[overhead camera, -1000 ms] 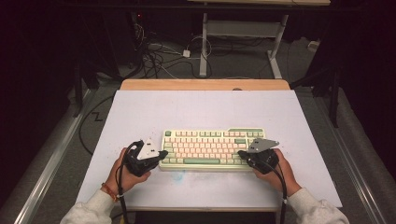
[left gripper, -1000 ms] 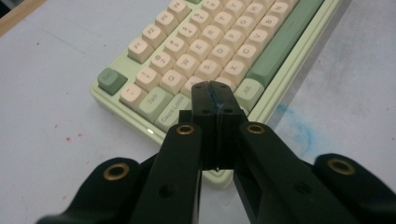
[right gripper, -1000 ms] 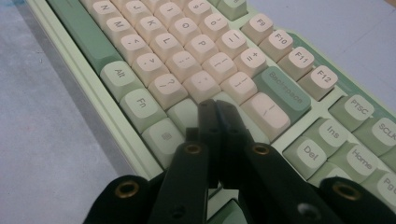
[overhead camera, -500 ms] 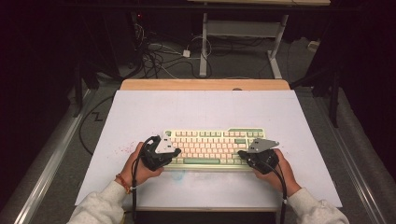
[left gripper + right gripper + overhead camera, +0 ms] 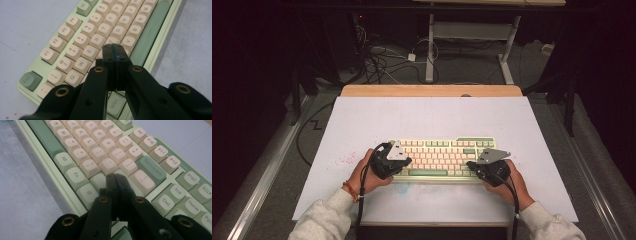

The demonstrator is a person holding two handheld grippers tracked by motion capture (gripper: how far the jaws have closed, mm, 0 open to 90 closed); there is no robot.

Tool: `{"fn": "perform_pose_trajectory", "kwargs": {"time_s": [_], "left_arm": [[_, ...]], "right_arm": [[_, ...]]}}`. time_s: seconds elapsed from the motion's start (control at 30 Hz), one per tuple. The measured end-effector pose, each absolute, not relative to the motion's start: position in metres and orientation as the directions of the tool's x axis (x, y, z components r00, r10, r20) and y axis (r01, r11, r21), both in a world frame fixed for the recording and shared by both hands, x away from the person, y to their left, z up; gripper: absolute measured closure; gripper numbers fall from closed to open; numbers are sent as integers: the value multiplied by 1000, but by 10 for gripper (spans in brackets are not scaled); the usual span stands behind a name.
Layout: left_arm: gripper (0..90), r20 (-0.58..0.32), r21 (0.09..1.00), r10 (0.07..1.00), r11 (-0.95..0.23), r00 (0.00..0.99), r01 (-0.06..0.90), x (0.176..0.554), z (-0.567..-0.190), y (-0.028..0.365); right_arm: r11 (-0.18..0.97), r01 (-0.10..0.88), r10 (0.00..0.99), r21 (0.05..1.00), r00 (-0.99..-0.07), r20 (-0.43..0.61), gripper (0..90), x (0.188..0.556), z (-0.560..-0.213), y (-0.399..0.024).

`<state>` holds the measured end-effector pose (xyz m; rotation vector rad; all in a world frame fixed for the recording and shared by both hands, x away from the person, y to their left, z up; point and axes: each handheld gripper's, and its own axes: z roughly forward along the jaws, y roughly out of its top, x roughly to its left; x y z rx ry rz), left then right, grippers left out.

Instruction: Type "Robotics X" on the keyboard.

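A pale green keyboard (image 5: pixel 439 155) with cream and green keys lies on the white mat (image 5: pixel 432 120) near its front edge. My left gripper (image 5: pixel 404 161) hovers over the keyboard's left end, jaws shut with nothing between them. In the left gripper view its tips (image 5: pixel 115 48) sit over the letter keys near D and F of the keyboard (image 5: pixel 82 47). My right gripper (image 5: pixel 469 165) rests over the right end, also shut and empty. In the right gripper view its tips (image 5: pixel 115 177) are above the keys by the right shift of the keyboard (image 5: pixel 107 152).
The mat covers a wooden tabletop (image 5: pixel 432 90). Beyond the far edge are cables (image 5: pixel 382 55) on the floor and white desk legs (image 5: pixel 430 45). Faint red specks (image 5: pixel 343 161) mark the mat left of the keyboard. Metal rails (image 5: pixel 267 170) flank the table.
My left gripper has moved right, from beside the keyboard's left edge to over its left keys. The right gripper has stayed put.
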<state>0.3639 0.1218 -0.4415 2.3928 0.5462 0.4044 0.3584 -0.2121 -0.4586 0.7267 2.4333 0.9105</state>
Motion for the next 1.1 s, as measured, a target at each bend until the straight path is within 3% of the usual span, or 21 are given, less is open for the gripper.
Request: {"fn": "perform_pose_trajectory", "kwargs": {"time_s": [1.1], "left_arm": [[866, 139, 613, 460, -736, 877, 288, 372, -451, 114]], "right_arm": [[648, 316, 604, 694, -767, -215, 899, 359, -459, -212]]}}
